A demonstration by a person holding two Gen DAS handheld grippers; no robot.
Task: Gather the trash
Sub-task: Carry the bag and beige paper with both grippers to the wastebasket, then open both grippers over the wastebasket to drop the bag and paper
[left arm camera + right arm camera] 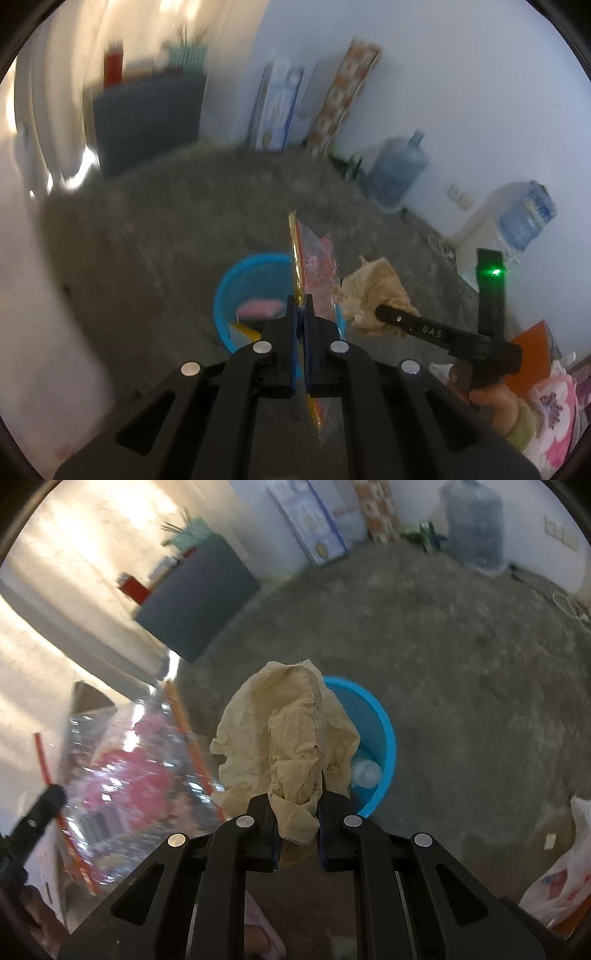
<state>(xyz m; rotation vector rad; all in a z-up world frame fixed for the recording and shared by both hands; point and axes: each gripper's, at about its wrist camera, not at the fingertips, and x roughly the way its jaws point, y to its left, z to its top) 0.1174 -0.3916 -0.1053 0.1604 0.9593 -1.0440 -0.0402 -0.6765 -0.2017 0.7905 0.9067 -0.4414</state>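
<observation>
My left gripper is shut on a clear plastic wrapper with red and yellow print, held edge-on above a blue plastic bin. Inside the bin lie a pink item and a yellow scrap. My right gripper is shut on a crumpled beige paper that hangs over the blue bin; a clear bottle lies inside. In the left wrist view the beige paper and the right gripper show at the right. The wrapper fills the left of the right wrist view.
The floor is grey concrete. A dark cabinet stands by the wall, with boxes and a water jug further along. A white plastic bag lies on the floor at the right. A hand holds the right gripper.
</observation>
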